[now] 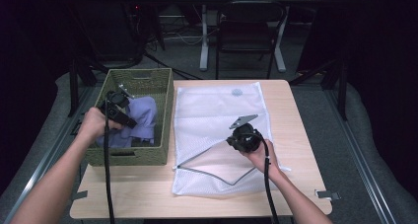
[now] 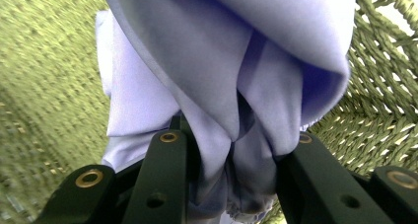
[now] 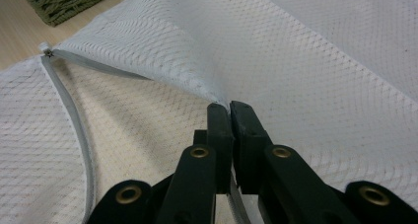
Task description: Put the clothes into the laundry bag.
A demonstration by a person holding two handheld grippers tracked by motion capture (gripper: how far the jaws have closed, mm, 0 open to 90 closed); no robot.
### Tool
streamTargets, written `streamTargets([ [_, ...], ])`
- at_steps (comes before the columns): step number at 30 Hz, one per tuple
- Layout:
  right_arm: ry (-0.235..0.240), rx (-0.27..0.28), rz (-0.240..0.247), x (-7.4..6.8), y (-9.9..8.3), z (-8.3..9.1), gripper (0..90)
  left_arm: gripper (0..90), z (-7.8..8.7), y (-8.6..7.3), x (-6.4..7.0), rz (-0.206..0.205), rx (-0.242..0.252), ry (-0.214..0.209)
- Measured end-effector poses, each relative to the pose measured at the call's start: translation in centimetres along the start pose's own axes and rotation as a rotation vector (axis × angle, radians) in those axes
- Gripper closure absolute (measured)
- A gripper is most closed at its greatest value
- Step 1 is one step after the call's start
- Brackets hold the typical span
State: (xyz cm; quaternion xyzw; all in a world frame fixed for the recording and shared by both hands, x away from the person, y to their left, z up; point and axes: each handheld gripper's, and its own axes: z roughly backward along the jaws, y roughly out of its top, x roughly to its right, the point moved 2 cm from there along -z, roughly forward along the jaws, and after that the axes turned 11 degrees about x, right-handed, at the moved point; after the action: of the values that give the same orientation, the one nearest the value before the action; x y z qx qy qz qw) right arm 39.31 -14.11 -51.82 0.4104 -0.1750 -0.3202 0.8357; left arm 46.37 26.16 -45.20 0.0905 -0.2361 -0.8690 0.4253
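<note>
A lavender cloth [image 1: 143,119] lies bunched in a green woven basket [image 1: 165,93] at the table's left. My left gripper [image 1: 118,110] is over the basket, shut on a fold of that cloth [image 2: 236,105], which hangs between its jaws. A white mesh laundry bag [image 1: 217,105] with a grey zipper [image 1: 212,175] lies flat on the table's middle. My right gripper [image 1: 235,139] is shut on the upper edge of the bag's opening [image 3: 197,86], lifting it off the lower layer, so the mouth gapes toward the basket.
The wooden table [image 1: 291,115] has bare strips at its right and front. A chair [image 1: 249,31] and a desk's legs stand beyond the far edge. The basket's woven wall [image 2: 379,100] is close beside the held cloth.
</note>
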Motion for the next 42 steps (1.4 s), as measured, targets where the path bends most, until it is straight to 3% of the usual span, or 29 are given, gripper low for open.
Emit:
streamTargets([
  [28,-0.002,0.000,0.005,0.2,-0.1,0.1,87.7,73.2,4.1,1.6,-0.2,-0.041,0.019,0.022],
  [42,-0.006,0.002,0.005,0.2,-0.1,0.1,87.7,73.3,6.4,2.5,0.4,-0.071,0.014,0.010],
])
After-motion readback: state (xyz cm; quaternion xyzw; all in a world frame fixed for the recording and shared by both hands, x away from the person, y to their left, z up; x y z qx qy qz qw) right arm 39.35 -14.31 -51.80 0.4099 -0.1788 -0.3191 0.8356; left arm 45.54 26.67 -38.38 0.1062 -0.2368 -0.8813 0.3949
